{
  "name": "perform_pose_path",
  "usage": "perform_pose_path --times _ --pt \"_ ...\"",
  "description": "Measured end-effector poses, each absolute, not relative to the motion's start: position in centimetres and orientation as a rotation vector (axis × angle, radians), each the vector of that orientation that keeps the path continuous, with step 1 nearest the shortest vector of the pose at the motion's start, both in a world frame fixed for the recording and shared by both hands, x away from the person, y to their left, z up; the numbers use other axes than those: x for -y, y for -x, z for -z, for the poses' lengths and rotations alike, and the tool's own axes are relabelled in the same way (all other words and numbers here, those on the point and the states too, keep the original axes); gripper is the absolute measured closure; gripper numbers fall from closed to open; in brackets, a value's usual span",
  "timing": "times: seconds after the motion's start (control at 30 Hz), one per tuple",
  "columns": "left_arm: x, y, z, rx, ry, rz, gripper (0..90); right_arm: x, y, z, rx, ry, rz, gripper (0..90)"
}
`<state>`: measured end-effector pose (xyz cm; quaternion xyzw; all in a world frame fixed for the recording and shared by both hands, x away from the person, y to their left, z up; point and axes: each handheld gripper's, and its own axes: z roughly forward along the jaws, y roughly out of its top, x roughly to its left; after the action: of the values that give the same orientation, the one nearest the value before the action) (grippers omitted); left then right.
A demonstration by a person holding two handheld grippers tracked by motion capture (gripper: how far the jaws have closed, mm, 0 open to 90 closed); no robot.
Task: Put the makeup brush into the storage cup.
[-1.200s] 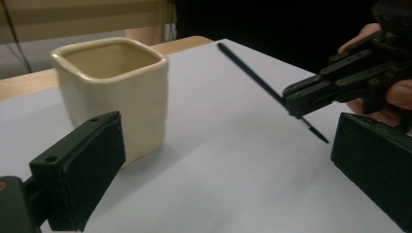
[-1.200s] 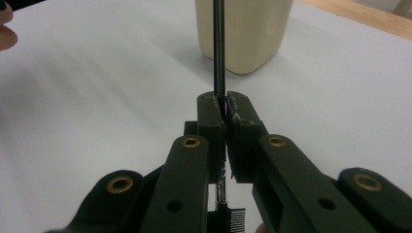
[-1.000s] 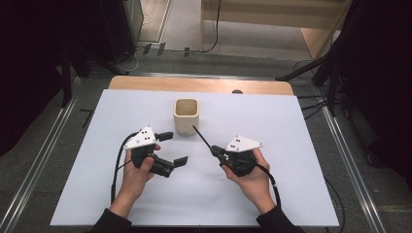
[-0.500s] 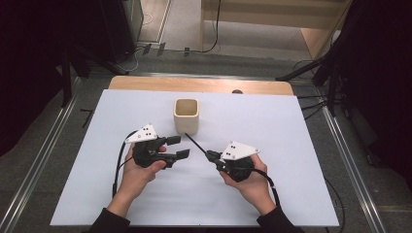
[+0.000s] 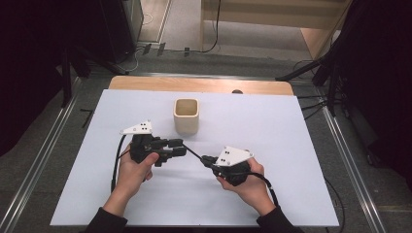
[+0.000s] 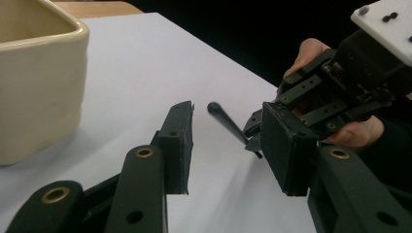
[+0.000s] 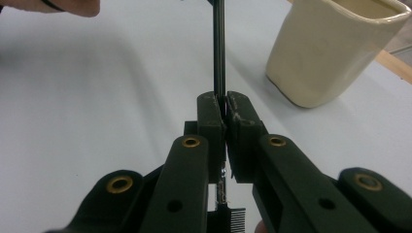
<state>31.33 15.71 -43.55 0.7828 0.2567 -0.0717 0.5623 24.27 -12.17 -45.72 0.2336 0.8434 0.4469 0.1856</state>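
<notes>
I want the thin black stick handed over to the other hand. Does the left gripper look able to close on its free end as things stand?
Probably yes. The left gripper is open, and the free end of the thin black stick lies between its jaws with nothing in the way. The right gripper holds the other end.

The thin black tool (image 7: 219, 48) runs off the right gripper view's top edge — its far end unseen. The cream cup (image 6: 36, 77) is cut by the left gripper view's left edge.
</notes>
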Motion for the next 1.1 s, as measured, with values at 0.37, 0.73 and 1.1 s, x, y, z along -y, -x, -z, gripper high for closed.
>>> perform_pose_path --times 0.37,0.73,1.1 --pt "-15.55 -31.41 43.44 -0.595 -1.869 0.197 65.5 11.86 -24.13 45.87 -2.394 -0.603 -1.232 87.2" --pt "-15.53 -31.52 43.54 -0.602 -1.884 0.218 71.6 11.86 -24.14 45.94 -2.394 -0.584 -1.223 87.2" --pt "-15.56 -31.64 43.63 -0.599 -1.889 0.237 75.3 11.85 -24.26 46.13 -2.400 -0.575 -1.214 87.2"
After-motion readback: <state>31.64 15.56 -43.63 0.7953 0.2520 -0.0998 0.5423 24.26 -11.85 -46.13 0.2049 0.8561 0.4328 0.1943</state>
